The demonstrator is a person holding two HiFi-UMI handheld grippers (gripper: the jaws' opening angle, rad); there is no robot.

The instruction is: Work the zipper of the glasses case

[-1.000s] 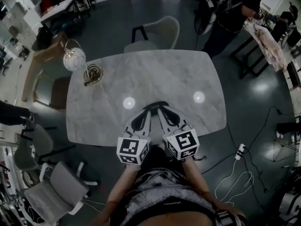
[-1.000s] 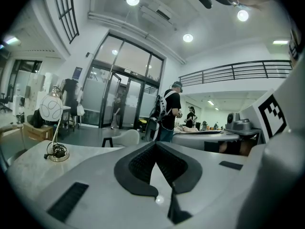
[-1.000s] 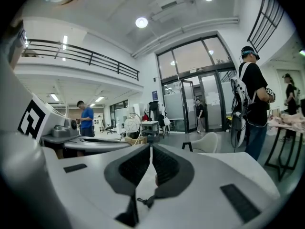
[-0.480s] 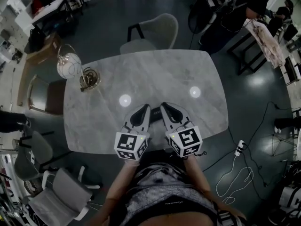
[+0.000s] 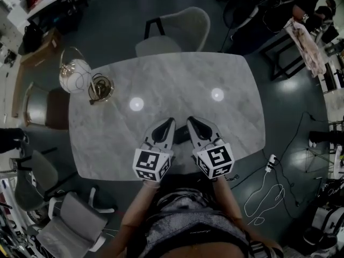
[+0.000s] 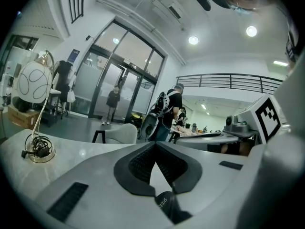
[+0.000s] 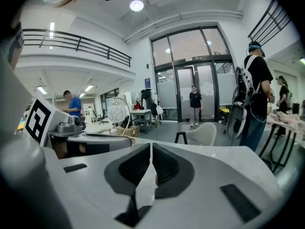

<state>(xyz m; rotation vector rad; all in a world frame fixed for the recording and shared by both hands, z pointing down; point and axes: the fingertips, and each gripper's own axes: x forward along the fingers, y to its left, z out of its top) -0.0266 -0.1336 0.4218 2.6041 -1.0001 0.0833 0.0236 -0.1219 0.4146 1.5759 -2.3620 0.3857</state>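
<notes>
Claws clenched, near worktop [image 5: 177, 74] edge.
My left claw [image 5: 168, 123] and right claw [image 5: 192, 121] side by side, dark glasses case [image 5: 181, 137] between.

Marble table [image 5: 177, 79]: lamp [image 5: 100, 88], glasses case [image 5: 181, 136]

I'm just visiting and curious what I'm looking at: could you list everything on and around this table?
table: one, pale grey marble, centre of the head view.
lamp: one, white globe on a gold base, table's left corner.
glasses case: one, dark, by the near edge between the grippers.
chair: one, pale, at the table's far side.
office chair: one, grey, floor at lower left.
cables: several, white and black, floor at right.
bystander: one, black top, with a backpack, standing beyond the table.
left gripper: one, white, dark pads, jaws together.
right gripper: one, same colours, jaws together.
</notes>
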